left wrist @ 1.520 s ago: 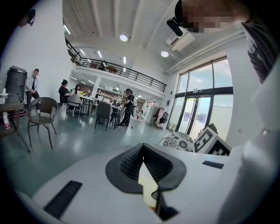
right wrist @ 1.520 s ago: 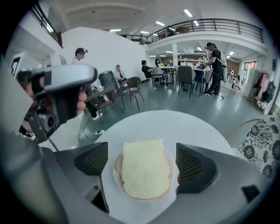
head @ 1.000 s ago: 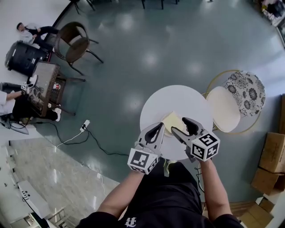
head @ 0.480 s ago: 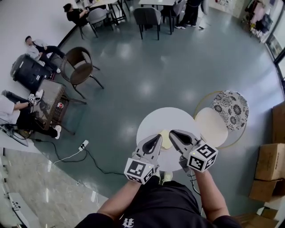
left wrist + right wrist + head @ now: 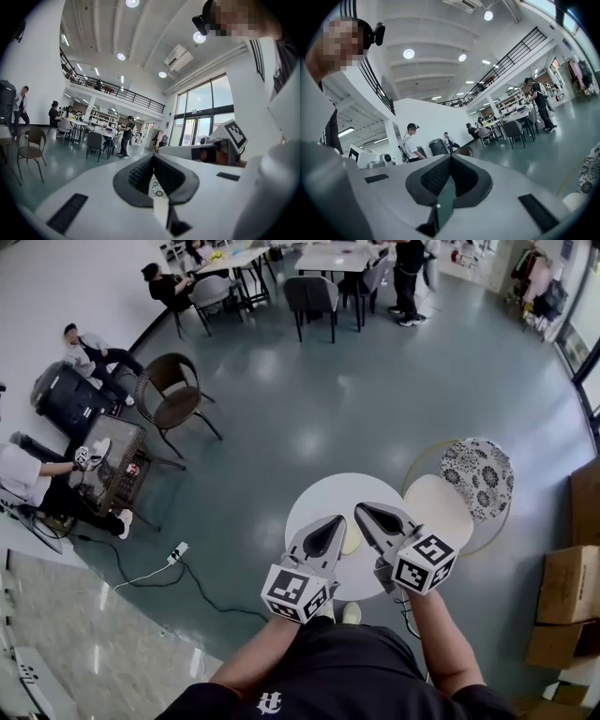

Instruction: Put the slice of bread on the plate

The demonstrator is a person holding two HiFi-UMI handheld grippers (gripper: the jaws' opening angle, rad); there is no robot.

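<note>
Head view: one bread (image 5: 351,540) on round table (image 5: 375,488), peeping between two grippers, mostly hidden. Long axis not tellable, nor plate beneath.
Left gripper (image 5: 336,521) and right gripper (image 5: 362,510) side by side above bread, tips pointing far. Bread lies just near of both tips, neither hand clearly nearer.

Left gripper view: left gripper (image 5: 153,159) jaws together, empty.

Right gripper view: right gripper (image 5: 450,159) jaws just closed, nothing between.

Judged: bread already let go.

The person wears a black short-sleeved shirt (image 5: 356,667) with a small white emblem (image 5: 269,702) on its front. Beyond the shirt's sleeves, the pale grey left gripper (image 5: 335,520) and right gripper (image 5: 362,511) have tapered shells and black ribbed pads (image 5: 140,174). Each carries a white cube with black square markers (image 5: 293,592).
</note>
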